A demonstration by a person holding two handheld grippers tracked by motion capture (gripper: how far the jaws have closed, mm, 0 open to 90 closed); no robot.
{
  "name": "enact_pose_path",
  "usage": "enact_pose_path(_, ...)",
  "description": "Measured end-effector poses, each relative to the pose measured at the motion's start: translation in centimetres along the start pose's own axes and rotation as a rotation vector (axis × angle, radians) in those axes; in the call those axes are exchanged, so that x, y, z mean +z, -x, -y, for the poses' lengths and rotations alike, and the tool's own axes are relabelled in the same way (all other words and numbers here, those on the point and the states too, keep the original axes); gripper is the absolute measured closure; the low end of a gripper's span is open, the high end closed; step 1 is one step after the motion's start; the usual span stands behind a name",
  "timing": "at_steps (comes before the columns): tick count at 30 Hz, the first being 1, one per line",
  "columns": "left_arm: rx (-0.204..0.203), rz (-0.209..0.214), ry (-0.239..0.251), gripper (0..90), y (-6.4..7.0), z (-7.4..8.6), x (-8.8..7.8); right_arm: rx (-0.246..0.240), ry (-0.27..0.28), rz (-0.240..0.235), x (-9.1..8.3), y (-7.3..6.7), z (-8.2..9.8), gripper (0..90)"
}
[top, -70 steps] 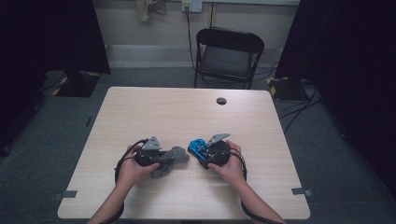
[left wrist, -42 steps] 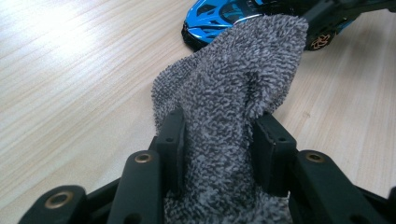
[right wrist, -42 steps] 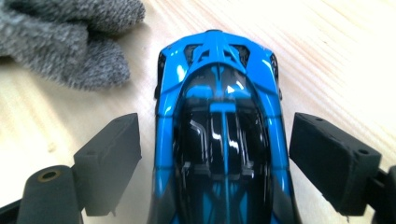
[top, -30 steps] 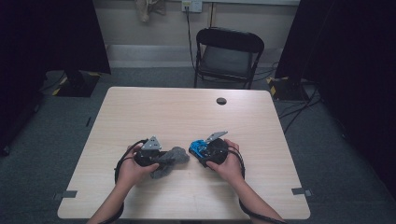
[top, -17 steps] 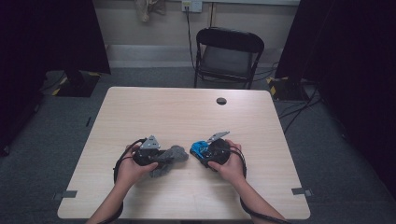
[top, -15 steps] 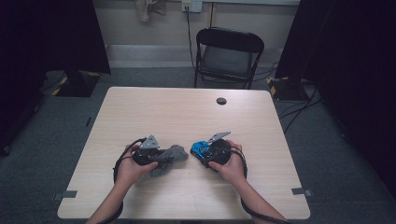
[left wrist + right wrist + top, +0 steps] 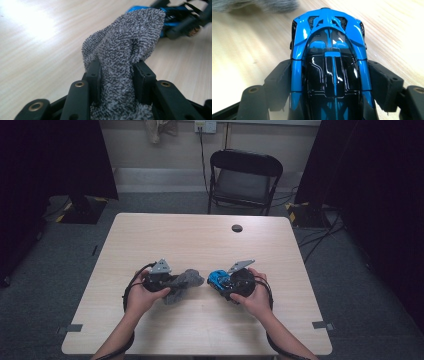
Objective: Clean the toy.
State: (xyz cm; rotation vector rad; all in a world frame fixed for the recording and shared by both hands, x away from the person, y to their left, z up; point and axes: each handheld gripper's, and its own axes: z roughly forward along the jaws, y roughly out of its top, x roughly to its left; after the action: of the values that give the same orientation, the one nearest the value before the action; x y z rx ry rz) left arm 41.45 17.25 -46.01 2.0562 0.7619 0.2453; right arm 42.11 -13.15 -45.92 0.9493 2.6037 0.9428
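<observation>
Holding two items over the near half of the table (image 7: 150,235), I list them as they sit in my jaws.

Item one: a grey terry cloth (image 7: 125,52), one piece. It has a looped, speckled pile in dark and light grey, soft and crumpled, with a folded lobe standing up past the jaw tips. My left gripper (image 7: 117,75) has it bunched between both black jaws, which have just been closing on it and now press into the fabric from either side. In the high view the cloth (image 7: 184,281) pokes out toward the table's middle from the left gripper (image 7: 170,281), partly hanging down to the tabletop.

Item two: a blue toy car (image 7: 329,62), one piece. It has a glossy bright-blue body with black panels and a blue stripe running along the dark canopy, low and wedge-shaped like a sports car. My right gripper (image 7: 329,85) clamps it across its flanks, jaws set fairly wide to take the body's width, nose pointing away along the jaws. In the high view the car (image 7: 218,279) sits at the front of the right gripper (image 7: 225,282), just beside the cloth's tip, with a small gap between them.

Also in stock: one wooden table, one black folding chair (image 7: 243,177) beyond its far edge, one small dark round disc (image 7: 237,228) on the far part of the table.
</observation>
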Motion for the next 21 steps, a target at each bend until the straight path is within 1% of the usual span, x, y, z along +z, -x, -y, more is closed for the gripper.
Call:
enact_pose_path(1, -0.002, -0.017, -0.003, 63.1, -0.2, -0.3, 0.1, -0.005, 0.006, -0.004, -0.3, -0.2, -0.1, 26.4)
enact_pose_path(2, -0.008, -0.047, -0.011, 63.6, -0.6, -0.8, 0.2, -0.017, 0.007, -0.009, -0.5, -0.4, -0.2, 26.4)
enact_pose_path(3, -0.015, -0.053, -0.009, 64.8, -0.9, -1.1, 0.2, -0.036, 0.006, -0.012, -0.8, -0.8, -0.4, 26.4)
enact_pose_path(5, -0.024, -0.077, -0.006, 65.8, -1.5, -1.9, 0.3, -0.043, 0.011, -0.024, -1.1, -1.1, -0.5, 26.4)
enact_pose_path(7, -0.013, -0.086, -0.013, 67.0, -1.7, -2.9, 0.8, -0.057, 0.022, -0.036, -1.4, -1.6, -0.7, 26.4)
enact_pose_path(9, -0.006, -0.089, -0.025, 67.4, -1.6, -3.5, 1.4, -0.069, 0.033, -0.05, -1.5, -2.1, -0.9, 26.4)
enact_pose_path(10, -0.01, -0.071, -0.031, 68.1, -1.4, -3.8, 1.7, -0.077, 0.031, -0.061, -1.5, -2.4, -1.1, 26.4)
enact_pose_path(11, -0.006, -0.058, -0.034, 68.6, -1.3, -4.0, 2.1, -0.087, 0.04, -0.059, -1.5, -2.6, -1.3, 26.4)
enact_pose_path(12, -0.002, -0.041, -0.042, 68.9, -1.0, -4.2, 2.5, -0.097, 0.035, -0.06, -1.4, -2.9, -1.5, 26.4)
enact_pose_path(14, 0.016, -0.016, -0.058, 69.2, -0.5, -4.4, 3.1, -0.095, 0.041, -0.046, -1.3, -3.0, -1.8, 26.4)
enact_pose_path(15, 0.015, -0.002, -0.065, 69.7, -0.4, -4.4, 3.3, -0.089, 0.045, -0.051, -1.3, -2.8, -1.9, 26.4)
enact_pose_path(16, 0.015, 0.009, -0.067, 70.2, -0.2, -4.4, 3.4, -0.082, 0.054, -0.039, -1.2, -2.7, -1.9, 26.4)
enact_pose_path(17, 0.013, 0.018, -0.068, 70.5, -0.2, -4.3, 3.4, -0.082, 0.052, -0.03, -1.3, -2.5, -1.9, 26.4)
enact_pose_path(19, 0.013, 0.049, -0.062, 70.9, 0.1, -4.3, 3.4, -0.071, 0.057, -0.028, -1.3, -2.3, -1.9, 26.4)
enact_pose_path(21, 0.029, 0.059, -0.071, 71.1, 0.4, -4.4, 3.3, -0.069, 0.046, -0.017, -1.2, -2.1, -1.8, 26.4)
